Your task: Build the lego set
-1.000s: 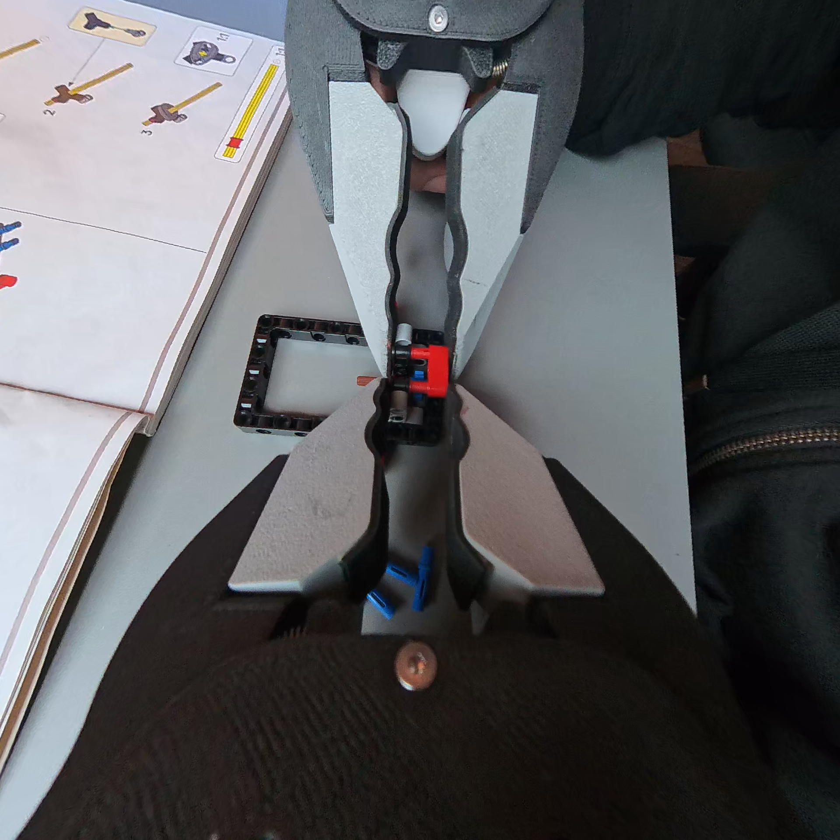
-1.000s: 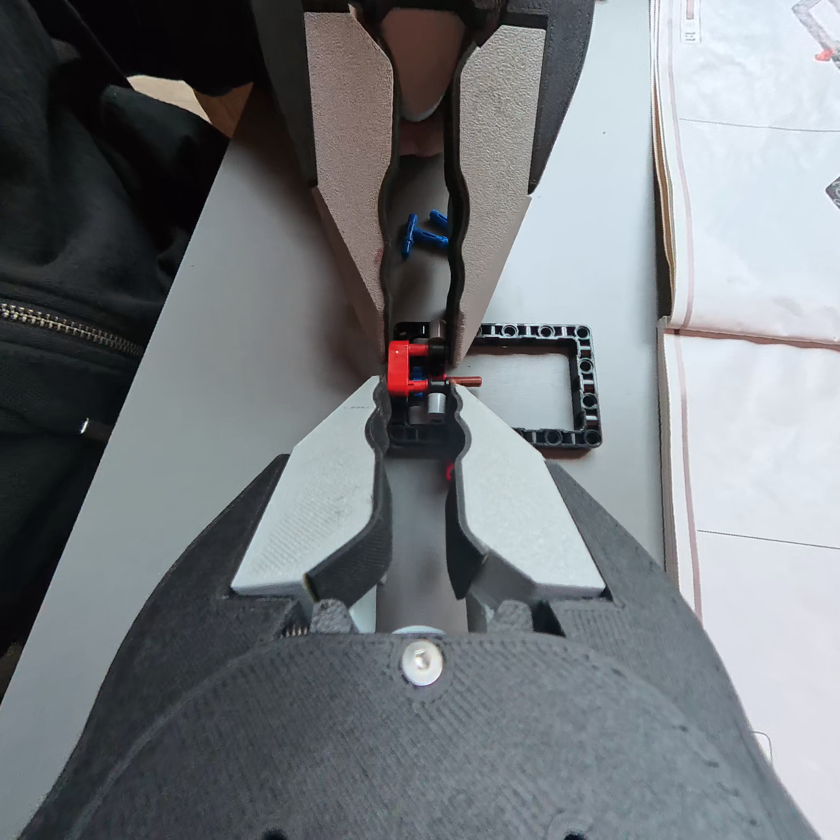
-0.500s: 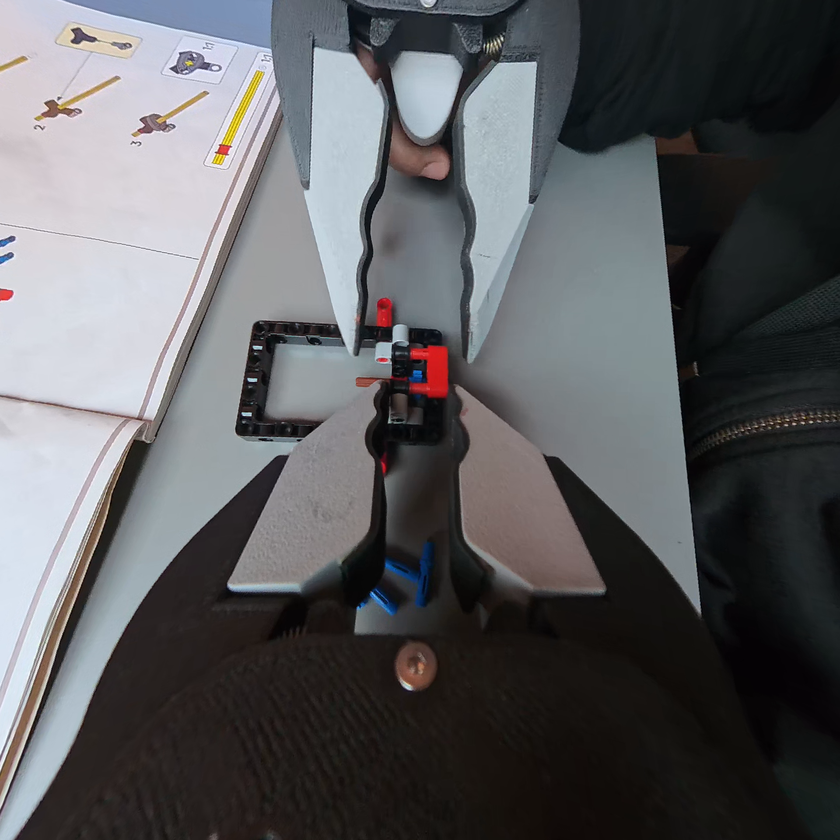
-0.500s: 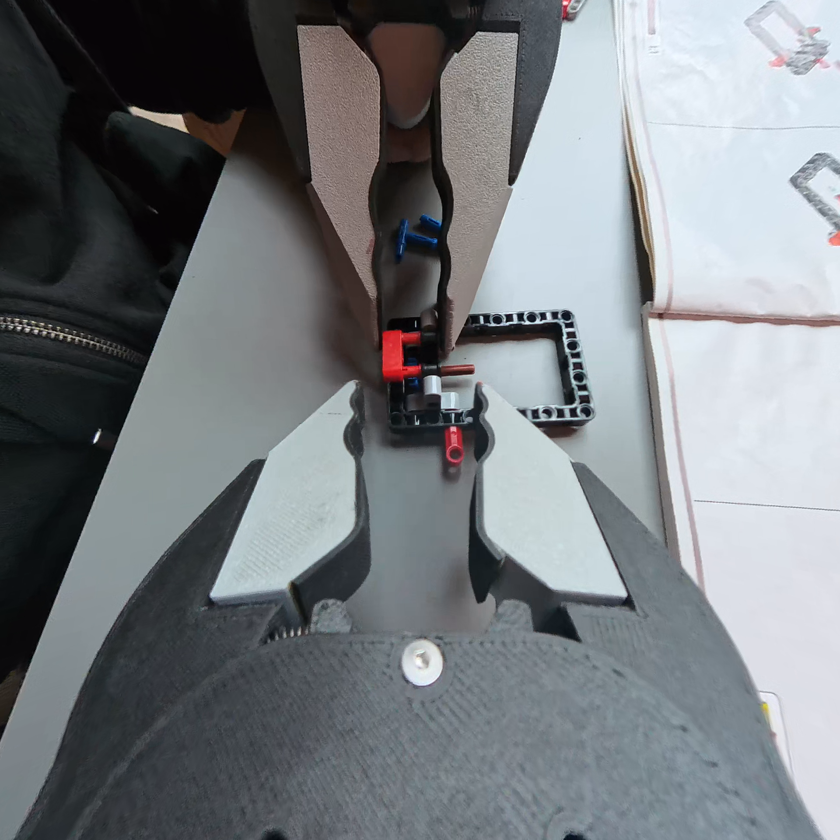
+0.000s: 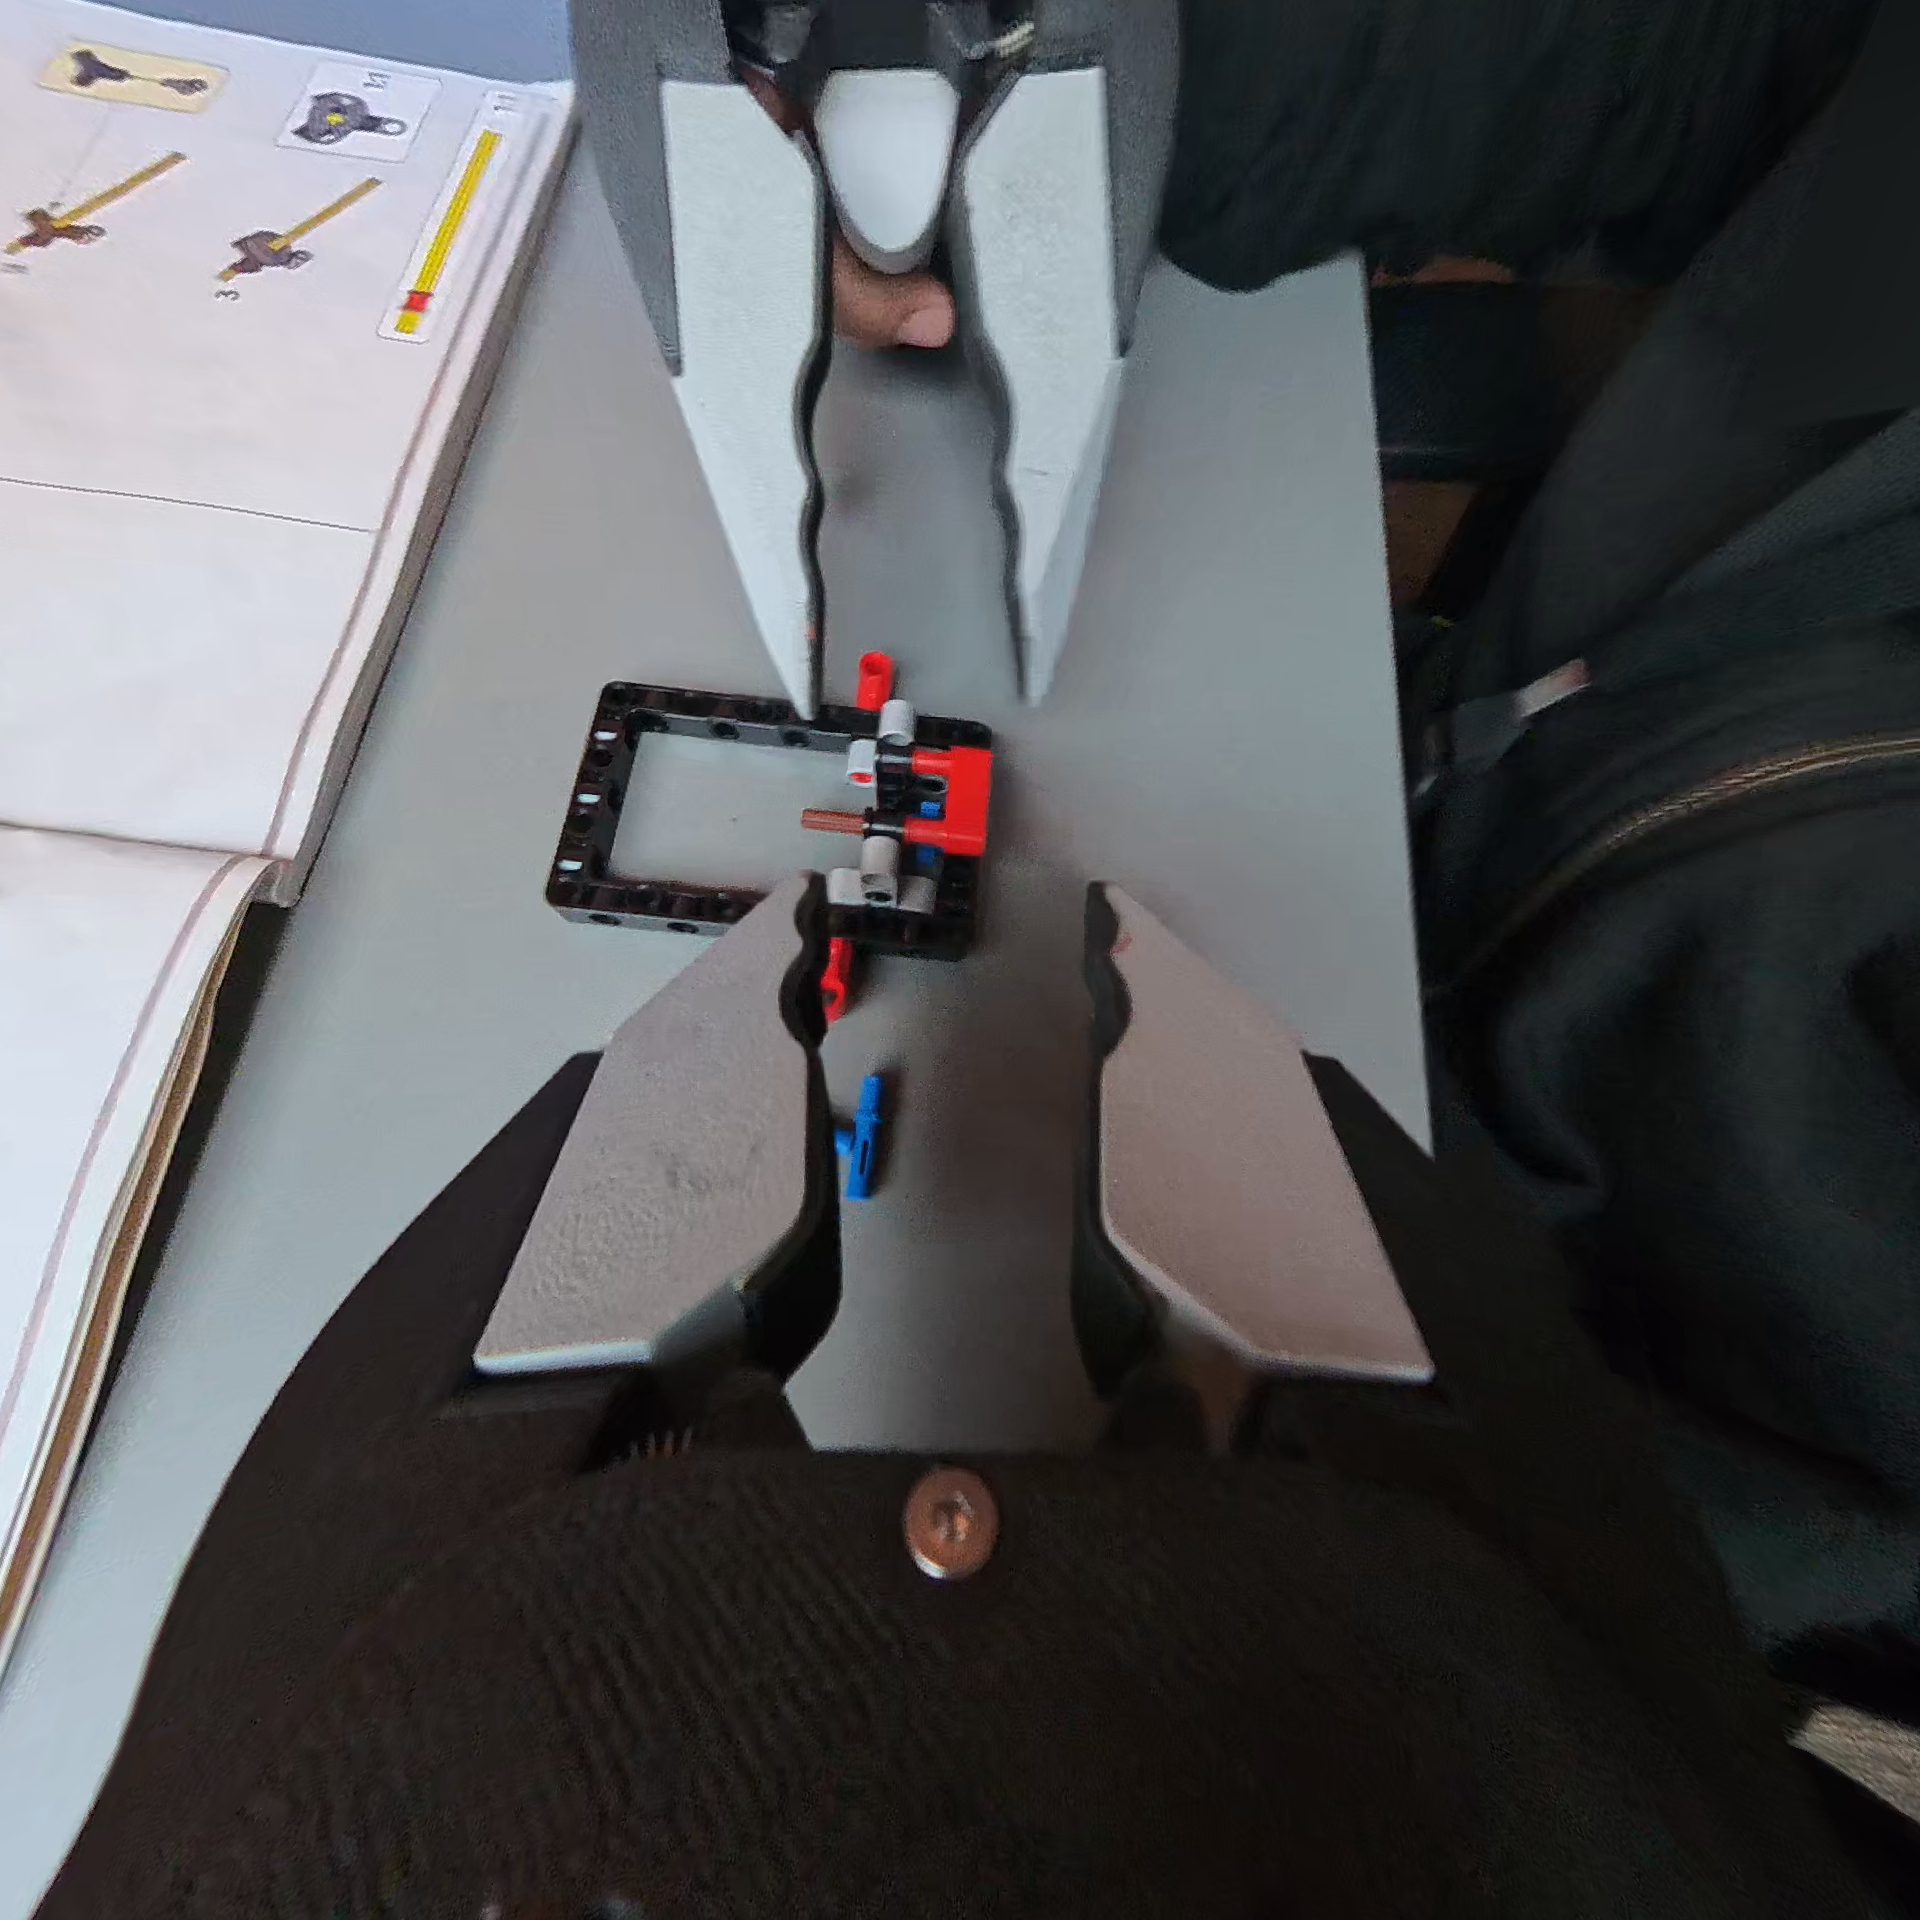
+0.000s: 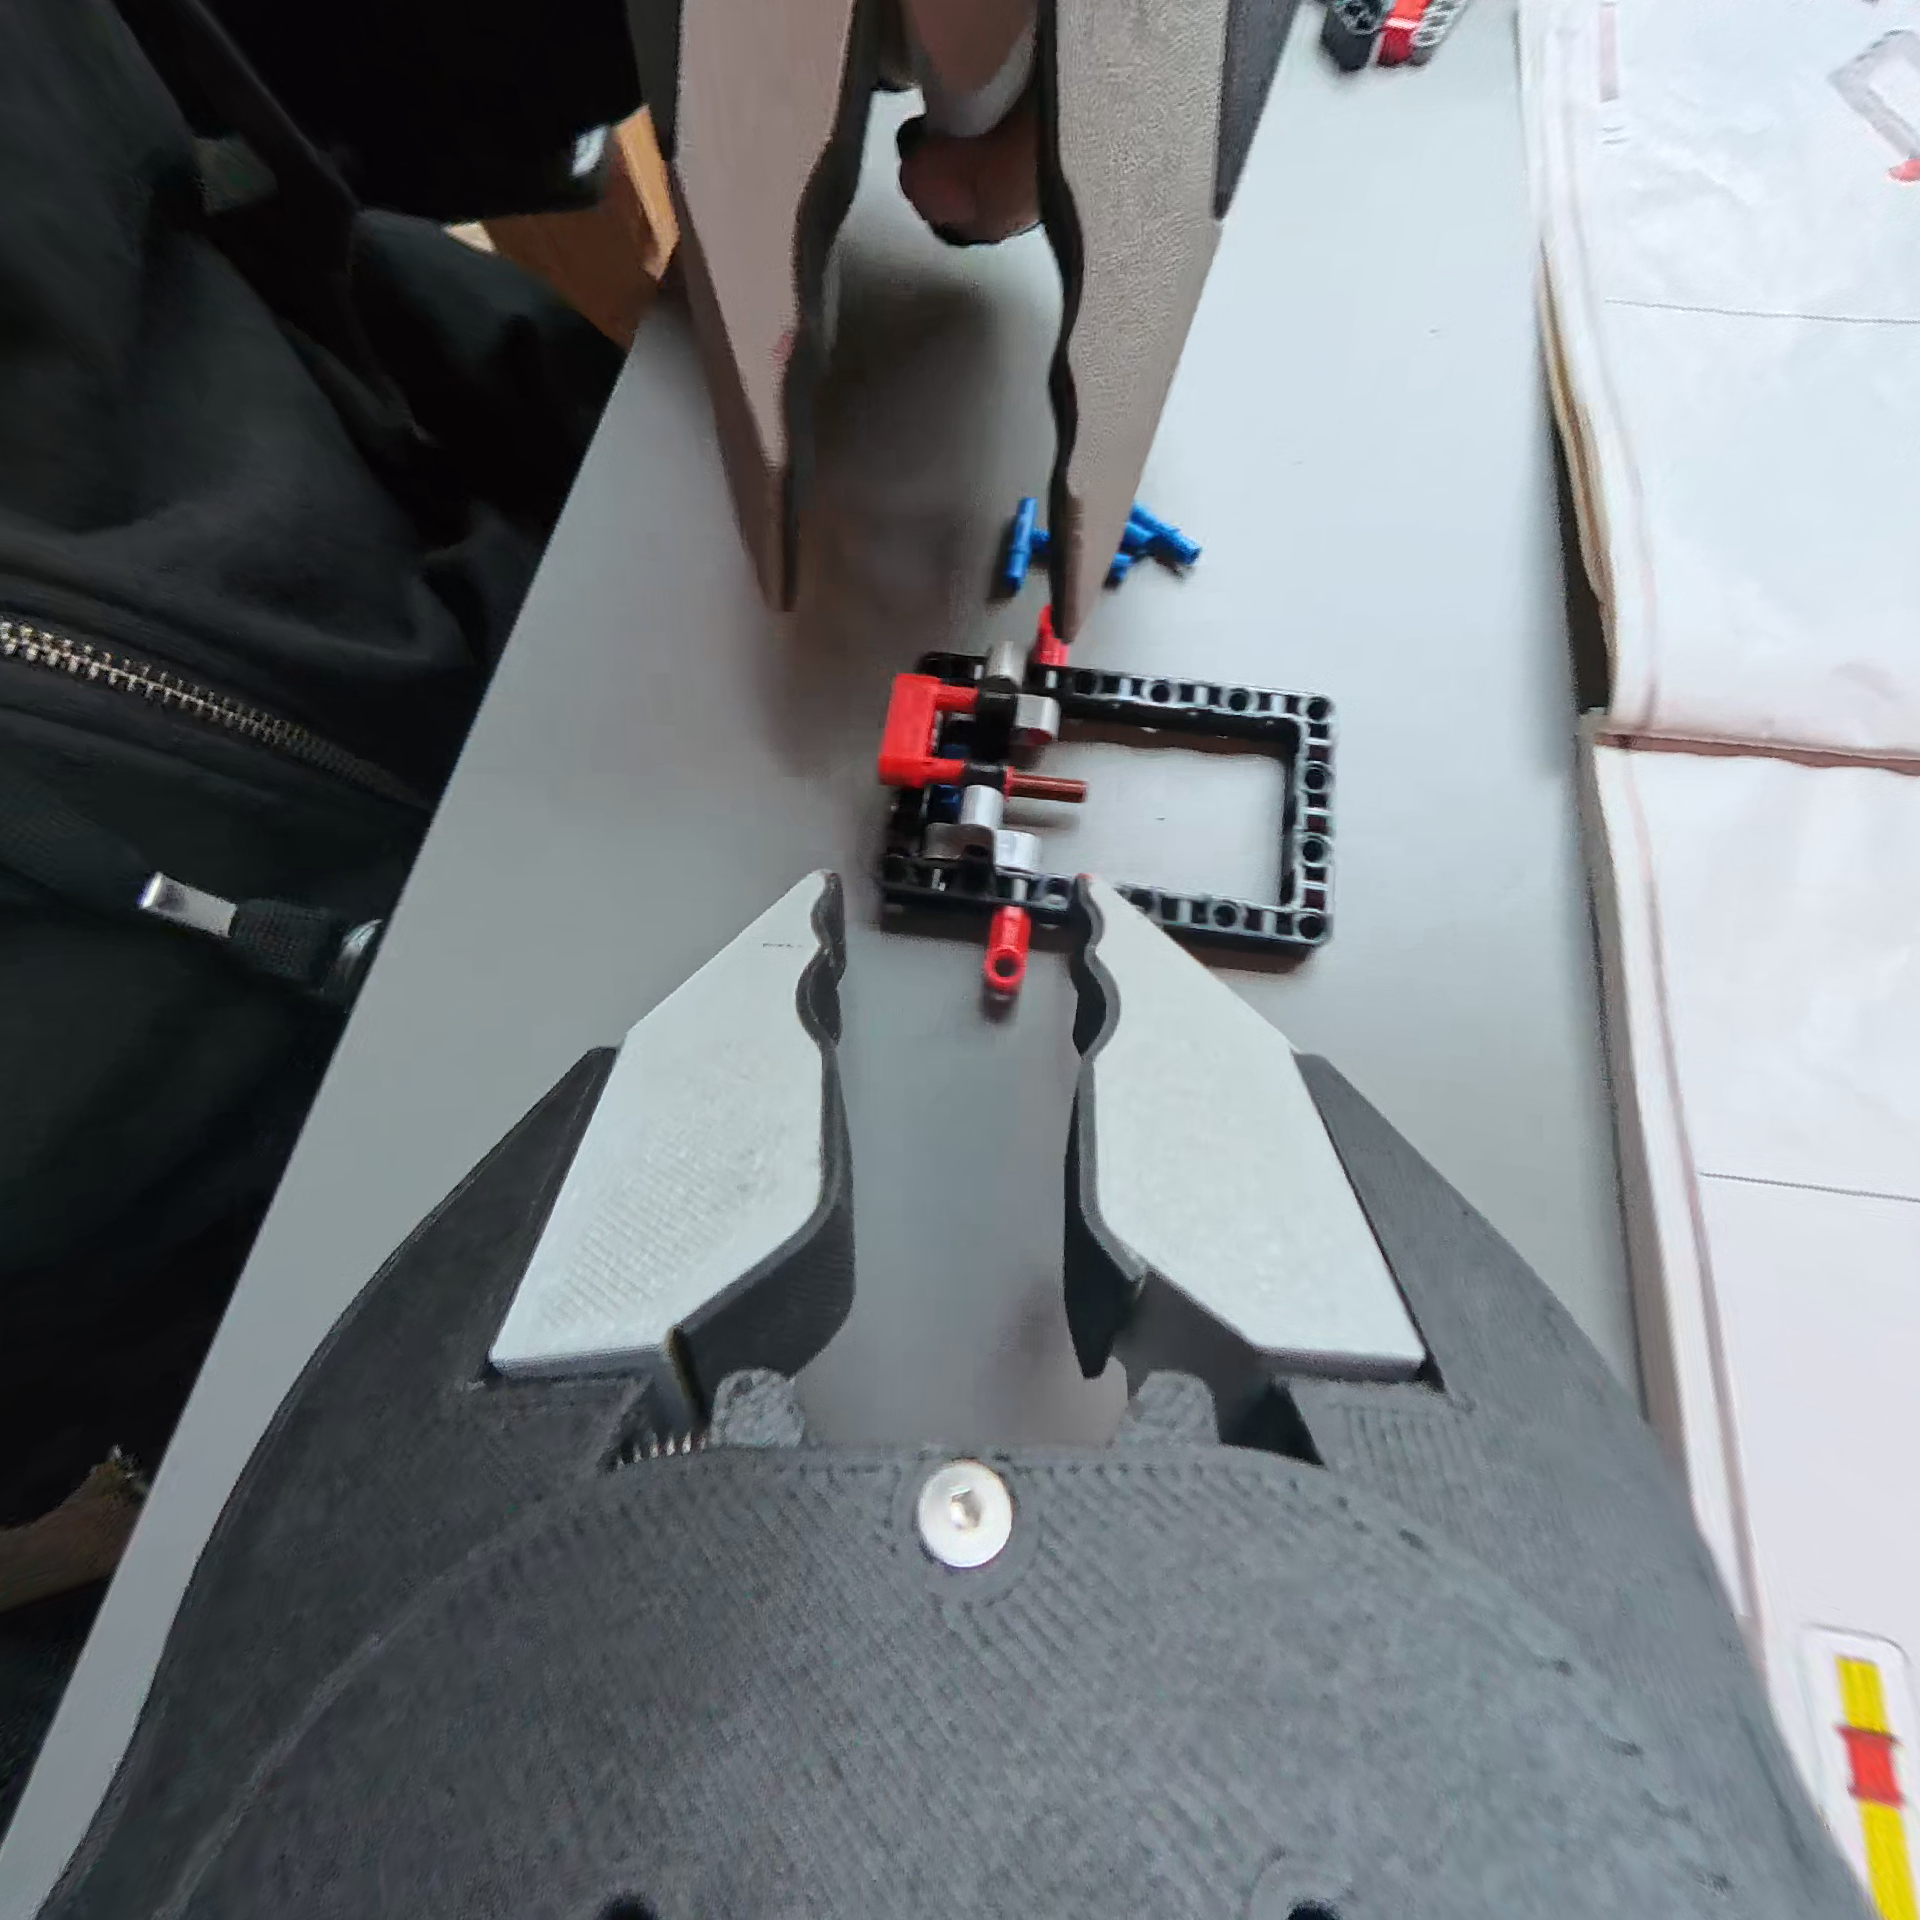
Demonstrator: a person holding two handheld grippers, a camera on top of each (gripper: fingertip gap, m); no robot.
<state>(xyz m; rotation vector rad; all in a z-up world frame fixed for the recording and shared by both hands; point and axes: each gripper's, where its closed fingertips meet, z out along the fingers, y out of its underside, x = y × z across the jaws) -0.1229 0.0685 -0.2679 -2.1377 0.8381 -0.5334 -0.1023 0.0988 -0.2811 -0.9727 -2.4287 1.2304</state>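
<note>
A black rectangular lego frame (image 5: 590, 800) lies flat on the grey table. At one end it carries a red piece (image 5: 954, 798), grey connectors and a brown axle. A red pin (image 5: 873, 673) sticks out of each long side. My left gripper (image 5: 948, 891) is open and empty, its tips just short of the frame's near side. My right gripper (image 5: 916, 701) faces it from the far side, open and empty. In the right wrist view the frame (image 6: 1311, 810) and red piece (image 6: 914, 727) lie just beyond my right gripper (image 6: 958, 891), and the left gripper (image 6: 925, 613) is opposite.
Loose blue pins (image 5: 860, 1138) lie on the table between my left fingers, also in the right wrist view (image 6: 1148, 542). An open instruction booklet (image 5: 208, 468) (image 6: 1766, 520) lies beside the frame. A black zippered bag (image 6: 208, 644) hangs past the table's edge (image 5: 1392, 831). Other lego parts (image 6: 1392, 26) sit far off. Some 5 cm of space lies between my two pairs of fingers.
Both grippers were shut on the frame's red-piece end. The right opened and backed off first, then the left. The frame now lies free on the table.
</note>
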